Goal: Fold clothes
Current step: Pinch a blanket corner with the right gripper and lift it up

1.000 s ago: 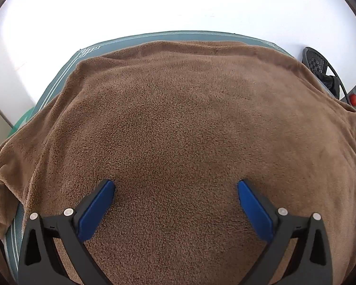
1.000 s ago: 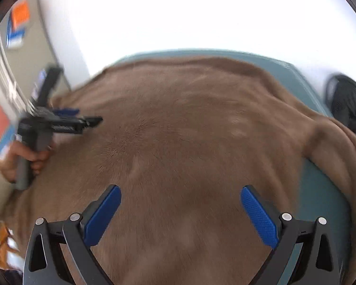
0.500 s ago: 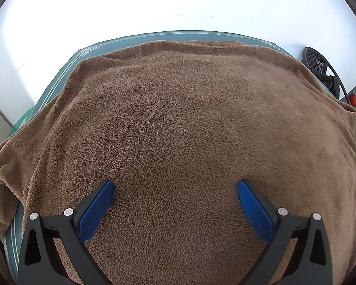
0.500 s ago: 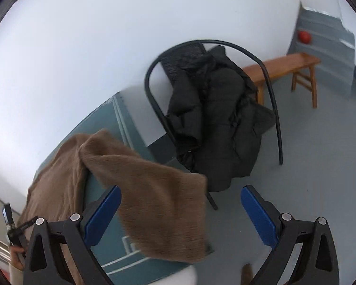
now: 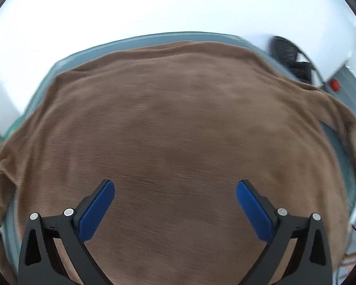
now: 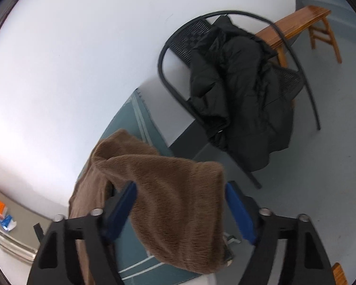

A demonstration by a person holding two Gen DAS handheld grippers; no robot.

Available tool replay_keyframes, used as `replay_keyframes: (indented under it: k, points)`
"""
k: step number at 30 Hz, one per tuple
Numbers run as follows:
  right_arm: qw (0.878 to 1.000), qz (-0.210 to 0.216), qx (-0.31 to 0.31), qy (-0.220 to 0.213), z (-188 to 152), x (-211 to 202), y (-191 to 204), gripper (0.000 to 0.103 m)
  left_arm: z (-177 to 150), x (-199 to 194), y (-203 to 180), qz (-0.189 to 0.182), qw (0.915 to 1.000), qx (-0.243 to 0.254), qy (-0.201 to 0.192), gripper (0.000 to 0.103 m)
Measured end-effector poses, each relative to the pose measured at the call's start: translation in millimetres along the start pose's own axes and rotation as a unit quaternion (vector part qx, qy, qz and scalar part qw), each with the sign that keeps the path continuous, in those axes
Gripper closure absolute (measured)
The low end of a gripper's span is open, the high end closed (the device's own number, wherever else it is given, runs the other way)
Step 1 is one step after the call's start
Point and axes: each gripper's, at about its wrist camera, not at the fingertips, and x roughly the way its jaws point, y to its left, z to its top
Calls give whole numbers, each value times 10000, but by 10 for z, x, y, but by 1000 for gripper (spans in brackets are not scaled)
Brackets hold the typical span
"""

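Right claw [image 6: 179, 207] closing around brown sleeve [image 6: 178, 204], seemingly ungripped; left claw [image 5: 175, 204] wide, empty.

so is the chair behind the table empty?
No, a black jacket is draped over the black chair.

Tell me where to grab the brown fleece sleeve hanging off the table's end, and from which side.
Grip the brown sleeve at its hanging cuff, coming in from beyond the table edge. The cuff droops free there, and the right tool, jaws closing, already straddles it.
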Motion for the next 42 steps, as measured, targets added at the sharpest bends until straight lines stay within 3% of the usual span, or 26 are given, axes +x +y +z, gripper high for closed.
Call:
replay_keyframes:
  k: [2, 3, 8, 12, 17, 21, 25, 32, 38, 42]
  points:
    - [10000, 47, -7, 62, -10, 61, 23, 34, -26, 21, -74, -119, 9999, 40, 7, 0]
    - [9999, 136, 37, 58, -14, 69, 16, 41, -43, 51, -87, -103, 9999, 26, 9, 0]
    - [9952, 906, 357, -17, -15, 42, -61, 54, -136, 210, -58, -2, 9999, -99, 54, 0]
    - [9973, 719, 96, 78, -33, 50, -3, 56, -144, 241, -117, 164, 9998, 102, 73, 0]
    - [9946, 983, 138, 289, -136, 198, -19, 73, -155, 231, -85, 167, 9998, 123, 14, 0]
    - [9952, 937, -146, 247, -177, 168, 104, 82, -162, 232, -79, 189, 9997, 145, -12, 0]
    - [9944, 1025, -200, -179, -122, -35, 215, 94, -180, 236, -88, 196, 9997, 140, -42, 0]
    - [9890, 1007, -60, -1078, 62, -476, 293, 95, -214, 210, -116, 184, 9997, 139, -69, 0]
    - [9800, 274, 149, -1966, 214, -883, 304, 95, -187, 234, -115, 166, 9998, 132, -70, 0]
    - [9763, 172, 132, -2155, 238, -918, 547, 95, -181, 234, -99, 124, 9998, 112, -68, 0]
